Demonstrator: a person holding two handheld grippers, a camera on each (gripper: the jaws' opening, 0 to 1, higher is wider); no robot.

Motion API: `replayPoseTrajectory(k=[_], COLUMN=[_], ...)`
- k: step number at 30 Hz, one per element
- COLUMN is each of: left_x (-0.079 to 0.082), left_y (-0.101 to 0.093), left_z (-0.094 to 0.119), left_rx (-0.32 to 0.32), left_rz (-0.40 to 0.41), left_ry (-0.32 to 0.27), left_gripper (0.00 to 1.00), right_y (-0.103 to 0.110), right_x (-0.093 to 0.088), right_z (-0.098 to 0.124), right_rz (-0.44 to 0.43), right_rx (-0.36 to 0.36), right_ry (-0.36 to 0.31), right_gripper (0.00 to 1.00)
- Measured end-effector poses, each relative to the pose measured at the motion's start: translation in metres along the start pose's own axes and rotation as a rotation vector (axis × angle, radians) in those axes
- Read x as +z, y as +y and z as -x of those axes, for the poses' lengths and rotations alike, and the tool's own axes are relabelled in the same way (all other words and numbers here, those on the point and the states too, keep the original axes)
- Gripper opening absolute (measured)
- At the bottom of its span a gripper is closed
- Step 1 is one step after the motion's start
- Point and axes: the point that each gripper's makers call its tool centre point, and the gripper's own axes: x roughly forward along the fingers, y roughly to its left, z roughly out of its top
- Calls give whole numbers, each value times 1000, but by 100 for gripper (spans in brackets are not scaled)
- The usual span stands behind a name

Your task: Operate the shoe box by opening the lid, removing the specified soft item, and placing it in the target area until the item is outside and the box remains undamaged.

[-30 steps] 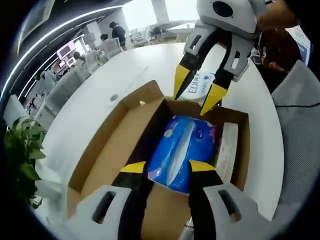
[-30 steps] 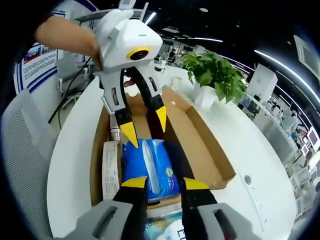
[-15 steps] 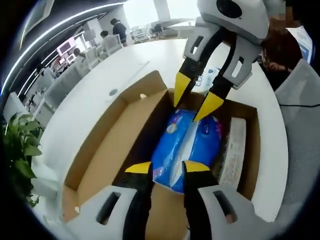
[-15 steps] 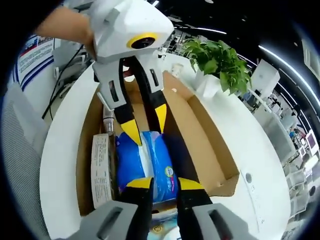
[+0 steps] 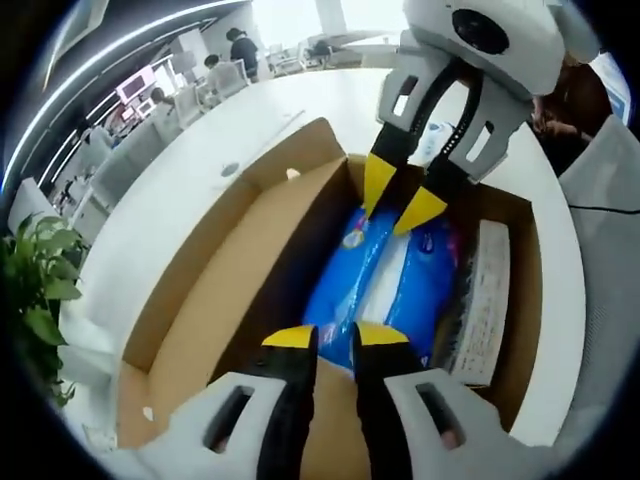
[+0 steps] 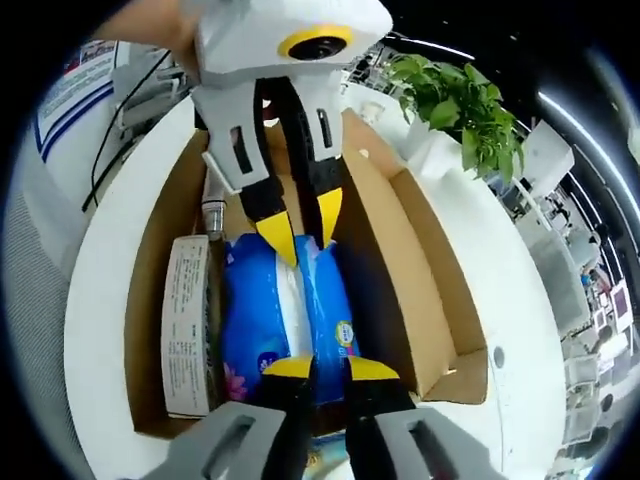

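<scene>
The cardboard shoe box (image 5: 215,290) (image 6: 400,260) stands open on a white table, its lid folded flat to one side. Inside lies a soft blue pack with a white middle strip (image 5: 395,270) (image 6: 255,320). My left gripper (image 5: 335,338) (image 6: 303,232) has its jaws pinched narrowly on one end of the pack. At the opposite end my right gripper (image 6: 328,368) (image 5: 398,198) is closed the same way on the pack's top. The two grippers face each other along the pack's length.
A long white printed carton (image 5: 482,300) (image 6: 185,320) lies in the box beside the pack, with a small bottle-like thing (image 6: 211,215) at its end. A potted plant (image 6: 450,100) (image 5: 35,290) stands on the table near the lid. A grey chair (image 5: 610,200) is close by.
Both grippers have come down into the box onto the pack's ends, and both pairs of jaws have narrowed from wide apart to nearly together.
</scene>
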Motion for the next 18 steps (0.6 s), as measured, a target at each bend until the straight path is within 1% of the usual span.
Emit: replayPoseTrajectory(k=[4,9,14,18], left_x=[-2,0,1,1], left_y=[1,0,-1,-4], left_z=[-1,0,3,5], left_rx=[2,0,17,22], left_rz=[-1,9,6,10], left_ry=[1,-8,-20,-20], left_gripper=[10,3,0,0], right_y=[-1,0,0,2], right_x=[-1,-1,0,1], right_z=[0,1,4,7], right_rz=[4,-3,-24,-32], right_rx=[-6,-9,-15,-10], right_ry=[3,1,-4,-10], right_gripper=[0,0,0,0])
